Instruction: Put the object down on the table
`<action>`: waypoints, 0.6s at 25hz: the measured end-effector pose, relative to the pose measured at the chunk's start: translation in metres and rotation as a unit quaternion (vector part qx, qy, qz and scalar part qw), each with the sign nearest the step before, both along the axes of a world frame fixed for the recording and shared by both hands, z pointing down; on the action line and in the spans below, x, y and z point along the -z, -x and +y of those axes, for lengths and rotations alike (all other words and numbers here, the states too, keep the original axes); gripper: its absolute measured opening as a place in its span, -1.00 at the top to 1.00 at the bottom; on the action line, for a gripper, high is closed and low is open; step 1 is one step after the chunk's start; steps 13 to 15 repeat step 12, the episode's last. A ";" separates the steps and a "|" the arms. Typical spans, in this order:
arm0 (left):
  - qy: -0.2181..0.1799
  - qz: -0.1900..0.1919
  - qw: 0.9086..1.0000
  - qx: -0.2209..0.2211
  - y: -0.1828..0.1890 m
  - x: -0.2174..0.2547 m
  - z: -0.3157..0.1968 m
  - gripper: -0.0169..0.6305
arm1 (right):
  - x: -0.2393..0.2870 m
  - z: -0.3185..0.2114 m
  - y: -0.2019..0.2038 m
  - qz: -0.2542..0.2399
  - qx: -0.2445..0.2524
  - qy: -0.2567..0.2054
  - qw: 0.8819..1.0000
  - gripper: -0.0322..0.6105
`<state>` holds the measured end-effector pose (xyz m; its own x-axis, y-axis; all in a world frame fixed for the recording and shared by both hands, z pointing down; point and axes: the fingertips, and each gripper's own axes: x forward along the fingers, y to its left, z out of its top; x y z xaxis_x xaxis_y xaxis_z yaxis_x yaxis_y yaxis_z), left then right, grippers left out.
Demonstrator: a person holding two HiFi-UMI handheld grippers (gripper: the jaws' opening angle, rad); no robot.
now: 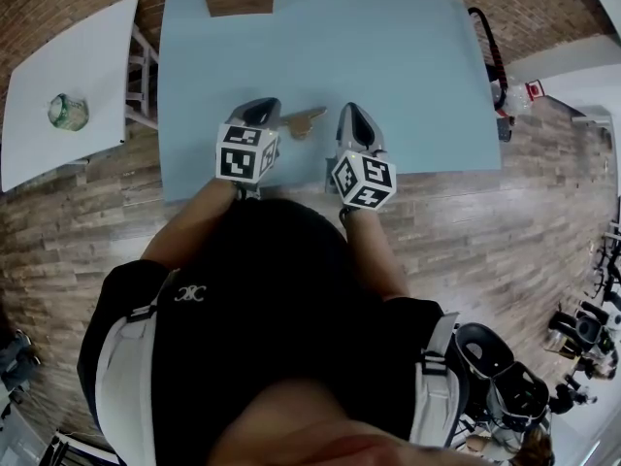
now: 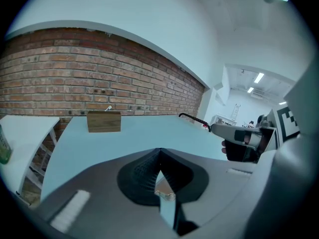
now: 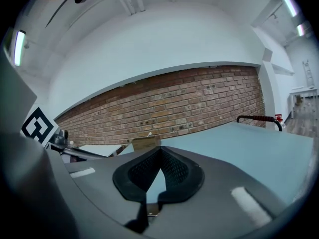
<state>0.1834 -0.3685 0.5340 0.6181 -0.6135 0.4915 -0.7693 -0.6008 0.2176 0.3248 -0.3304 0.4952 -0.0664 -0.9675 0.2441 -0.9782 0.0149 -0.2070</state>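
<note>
The small brown wooden piece (image 1: 304, 121) lies flat on the blue table (image 1: 408, 76) near its front edge, in the gap between the two grippers, and neither of them holds it. Seen from the head view, it sits at about 3 o'clock from the tip of the left gripper (image 1: 260, 108) and at about 9 o'clock from the tip of the right gripper (image 1: 352, 112). Its long axis runs roughly 9 to 3 o'clock, with the right end tipped slightly toward the far side. Its left end is just beside the left gripper's jaws, and whether they touch cannot be told. Its right end stops a little short of the right gripper, so the left one looks marginally nearer. In each gripper's own view the two jaws meet at their tips with only blue tabletop showing in the slot behind them, so both are closed on nothing. Since the piece appears already set down, any further move is probably just backing both grippers away without knocking it sideways.
</note>
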 end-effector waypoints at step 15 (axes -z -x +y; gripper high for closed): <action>0.005 -0.005 1.000 0.004 0.006 -0.003 0.001 0.95 | -0.017 0.000 0.010 0.000 0.012 0.016 1.000 0.86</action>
